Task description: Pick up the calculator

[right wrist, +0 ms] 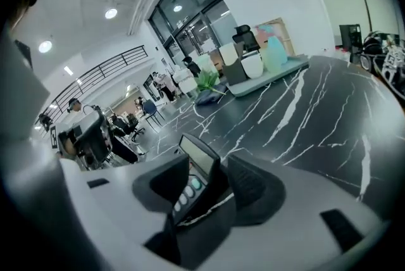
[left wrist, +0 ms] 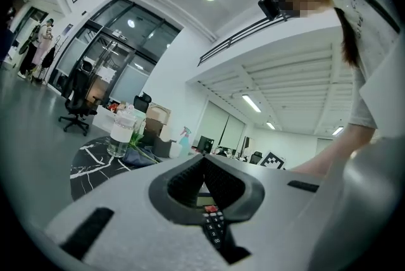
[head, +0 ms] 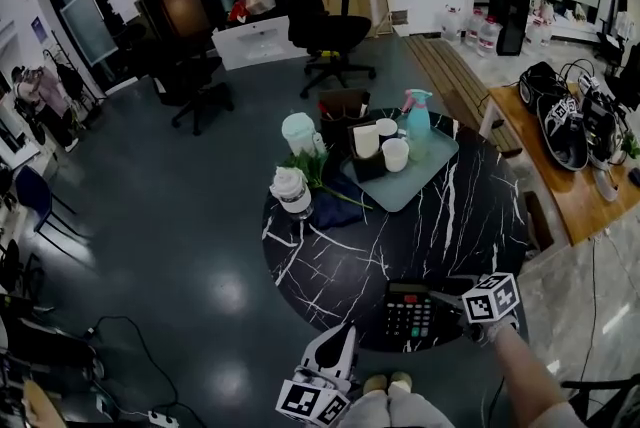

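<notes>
The black calculator (head: 409, 312) lies flat on the round black marble table (head: 470, 216), close to its near edge. My right gripper (head: 441, 300) reaches in from the right at the calculator's right side. In the right gripper view its jaws stand wide apart, and the calculator (right wrist: 197, 161) lies between them, display end away from me. The right gripper (right wrist: 209, 162) is open. My left gripper (head: 344, 334) hovers just off the table's near edge, left of the calculator. Its tips (left wrist: 203, 159) meet, and the calculator's keys (left wrist: 212, 223) show past them.
At the table's back a pale green tray (head: 432, 170) carries white cups (head: 395, 154) and a spray bottle (head: 417, 112). A glass jar (head: 291, 190) and greenery stand at the left. Office chairs (head: 318, 16) stand behind. A wooden bench with shoes (head: 560, 121) is at the right.
</notes>
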The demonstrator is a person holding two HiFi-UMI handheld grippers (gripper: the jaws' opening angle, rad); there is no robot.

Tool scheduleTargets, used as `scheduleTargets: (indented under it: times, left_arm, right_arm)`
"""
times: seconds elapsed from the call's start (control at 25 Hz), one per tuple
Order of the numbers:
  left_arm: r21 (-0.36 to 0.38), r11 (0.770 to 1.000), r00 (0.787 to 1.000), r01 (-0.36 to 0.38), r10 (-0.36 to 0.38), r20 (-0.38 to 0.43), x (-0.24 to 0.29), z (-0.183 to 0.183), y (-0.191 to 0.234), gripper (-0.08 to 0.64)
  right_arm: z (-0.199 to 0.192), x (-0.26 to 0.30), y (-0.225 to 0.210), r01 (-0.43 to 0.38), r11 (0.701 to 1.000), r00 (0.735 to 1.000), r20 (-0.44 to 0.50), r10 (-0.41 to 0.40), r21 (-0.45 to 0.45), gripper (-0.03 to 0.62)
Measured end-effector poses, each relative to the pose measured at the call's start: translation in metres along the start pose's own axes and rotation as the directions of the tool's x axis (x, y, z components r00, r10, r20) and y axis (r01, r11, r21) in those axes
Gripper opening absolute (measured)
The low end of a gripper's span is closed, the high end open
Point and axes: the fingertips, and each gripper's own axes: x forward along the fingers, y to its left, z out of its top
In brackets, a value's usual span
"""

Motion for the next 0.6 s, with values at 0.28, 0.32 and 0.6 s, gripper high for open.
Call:
scheduleTargets:
  times: [0.28, 0.32, 0.6]
  left_arm:
    - [0.007, 1.000, 0.999, -0.021, 0.021, 0.024, 0.008, -0.030, 0.007, 0.006]
    - [0.006, 1.000, 0.999, -0.021, 0.021, 0.029, 0.009, -0.032, 0.008, 0.006]
    - [-0.009, 1.000, 0.999, -0.017, 0.017, 0.036, 0.010, -0.050, 0.009, 0.006]
  right_arm:
    - [-0.003, 0.018, -0.007, -0.131, 0.978, 0.988, -0.058, 0.142, 0.160, 0.170]
    - [-0.006, 0.020, -0.006, -0.139, 0.976, 0.986, -0.073, 0.153, 0.168, 0.170]
    - [-0.013, 0.031, -0.007, -0.203, 0.929, 0.959, -0.127, 0.252, 0.308, 0.169]
